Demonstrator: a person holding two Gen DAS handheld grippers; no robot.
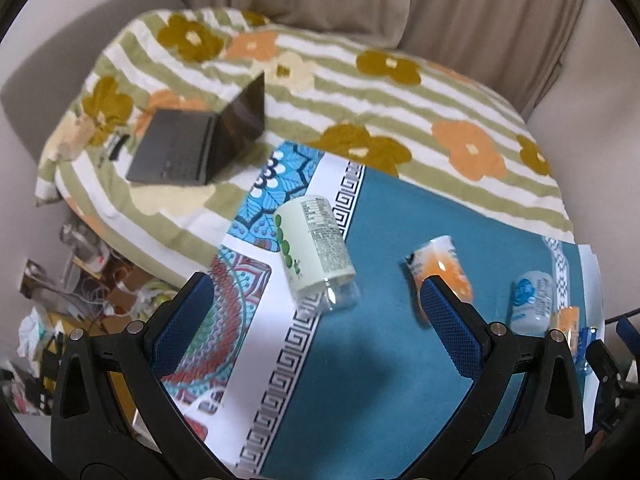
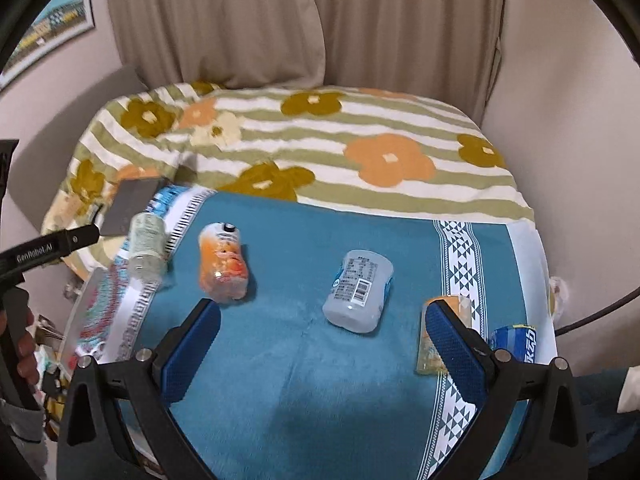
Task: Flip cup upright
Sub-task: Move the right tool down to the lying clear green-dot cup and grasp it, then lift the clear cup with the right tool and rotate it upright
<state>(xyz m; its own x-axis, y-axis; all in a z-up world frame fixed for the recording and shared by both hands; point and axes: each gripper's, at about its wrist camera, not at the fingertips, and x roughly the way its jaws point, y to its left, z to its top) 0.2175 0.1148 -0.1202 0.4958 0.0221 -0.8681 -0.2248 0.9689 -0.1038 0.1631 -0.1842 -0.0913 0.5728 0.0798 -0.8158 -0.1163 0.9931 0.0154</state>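
- The left claw is hovering wide open above the teal cloth-covered counter, holding nothing — its blue-padded fingers are standing well apart.
- The clear plastic cup with the pale green label is lying on its side on the patterned border of the cloth, between and just beyond the left claw's fingertips, its clear end pointing toward the camera.
- The clear cup with the orange label is lying on its side on the teal cloth, partly behind the left claw's right finger.
- The right claw is also gaping wide and empty over the same cloth.
- The clear cup with the white and blue barcode label is lying on its side just beyond the right claw, between its fingers.
- Two more cups — an orange one and a blue one — are sitting near the cloth's right edge; the first is partly hidden by the claw's right finger.
- A dark open laptop is resting on the flowered striped blanket behind the counter.
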